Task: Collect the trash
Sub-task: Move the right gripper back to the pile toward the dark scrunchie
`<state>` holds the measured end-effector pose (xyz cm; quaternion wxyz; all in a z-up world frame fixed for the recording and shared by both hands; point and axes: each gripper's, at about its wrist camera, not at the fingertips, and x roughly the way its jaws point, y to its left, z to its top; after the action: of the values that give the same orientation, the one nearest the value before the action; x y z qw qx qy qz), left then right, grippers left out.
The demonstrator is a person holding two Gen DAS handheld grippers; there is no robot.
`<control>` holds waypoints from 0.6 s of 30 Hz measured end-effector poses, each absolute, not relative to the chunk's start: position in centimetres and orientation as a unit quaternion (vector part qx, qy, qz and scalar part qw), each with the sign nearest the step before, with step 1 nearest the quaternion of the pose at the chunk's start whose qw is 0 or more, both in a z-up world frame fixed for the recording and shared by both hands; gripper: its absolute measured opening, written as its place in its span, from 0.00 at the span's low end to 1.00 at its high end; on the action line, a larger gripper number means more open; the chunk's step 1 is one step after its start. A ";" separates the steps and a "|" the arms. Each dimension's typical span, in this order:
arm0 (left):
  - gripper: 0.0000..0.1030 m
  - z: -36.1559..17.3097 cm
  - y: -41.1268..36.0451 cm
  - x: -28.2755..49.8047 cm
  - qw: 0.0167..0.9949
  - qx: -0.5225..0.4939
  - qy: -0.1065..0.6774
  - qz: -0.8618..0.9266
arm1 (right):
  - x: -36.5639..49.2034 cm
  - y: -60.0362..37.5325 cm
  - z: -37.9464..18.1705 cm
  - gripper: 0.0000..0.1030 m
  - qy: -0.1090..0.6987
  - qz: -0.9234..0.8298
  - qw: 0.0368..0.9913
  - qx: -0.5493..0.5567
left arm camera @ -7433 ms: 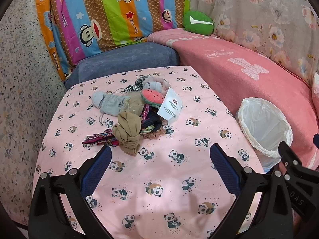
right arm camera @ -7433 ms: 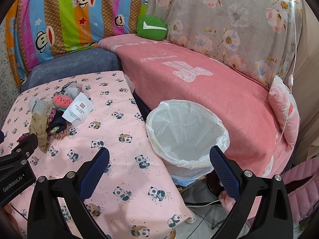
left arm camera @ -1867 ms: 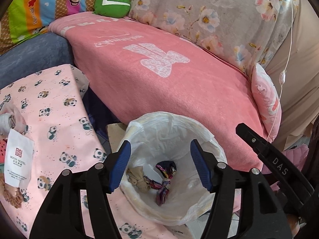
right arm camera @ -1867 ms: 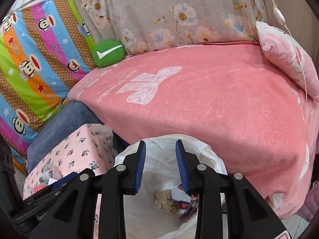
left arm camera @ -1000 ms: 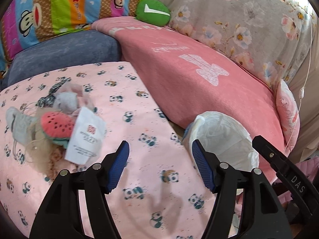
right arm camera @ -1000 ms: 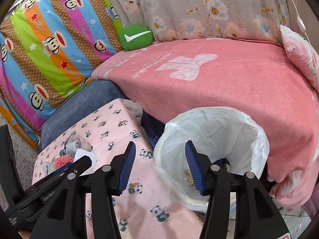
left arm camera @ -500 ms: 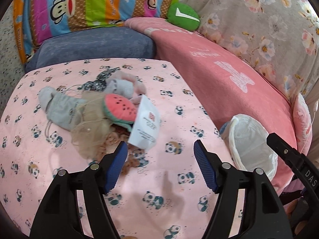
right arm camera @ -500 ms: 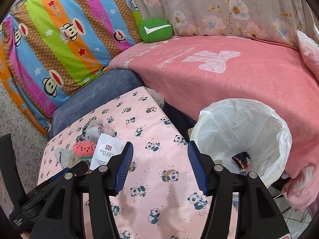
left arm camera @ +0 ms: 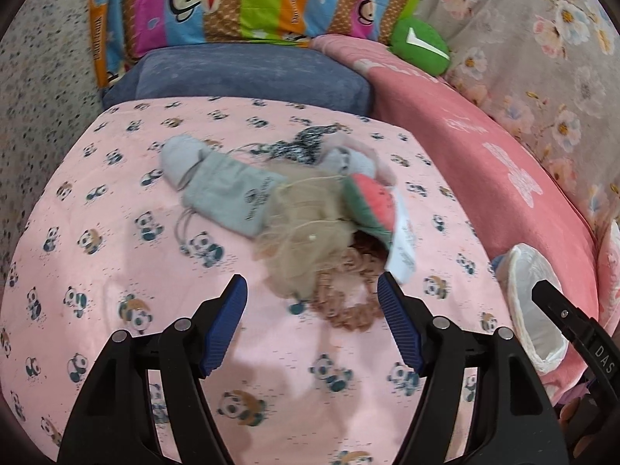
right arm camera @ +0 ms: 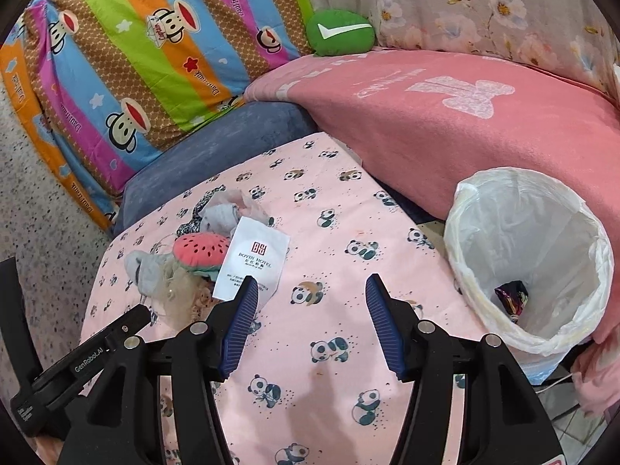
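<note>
Table (left arm camera: 116, 271) pile (left arm camera: 302, 224) now nearer left gripper (left arm camera: 312, 302).

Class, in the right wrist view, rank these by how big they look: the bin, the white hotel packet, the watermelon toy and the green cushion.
1. Bin
2. Packet and green cushion: too alike to rank, and the cushion lies farther away
3. Watermelon toy

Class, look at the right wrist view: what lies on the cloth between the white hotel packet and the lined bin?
Nothing but bare panda-print cloth lies between the white hotel packet and the lined bin.
</note>
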<state>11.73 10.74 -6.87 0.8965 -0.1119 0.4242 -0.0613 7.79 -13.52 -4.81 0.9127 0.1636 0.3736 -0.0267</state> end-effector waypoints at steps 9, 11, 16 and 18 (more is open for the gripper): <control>0.69 -8.6 15.4 11.7 0.891 -0.131 0.434 -0.024 | 10.4 -8.6 -7.0 0.55 0.400 0.007 0.906 0.142; 0.70 -9.0 16.2 11.8 0.890 -0.135 0.436 -0.018 | 10.8 -7.6 -7.3 0.55 0.403 0.013 0.905 0.135; 0.70 -9.6 17.0 12.5 0.885 -0.146 0.442 -0.026 | 11.5 -5.9 -8.7 0.55 0.416 0.027 0.899 0.131; 0.70 -9.6 16.9 12.9 0.885 -0.148 0.441 -0.031 | 11.8 -5.4 -9.4 0.55 0.422 0.027 0.897 0.130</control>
<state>12.90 16.89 -9.65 0.8849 -0.1477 0.4407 -0.0305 11.83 -5.39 -9.39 0.8966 0.1298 0.4224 0.0274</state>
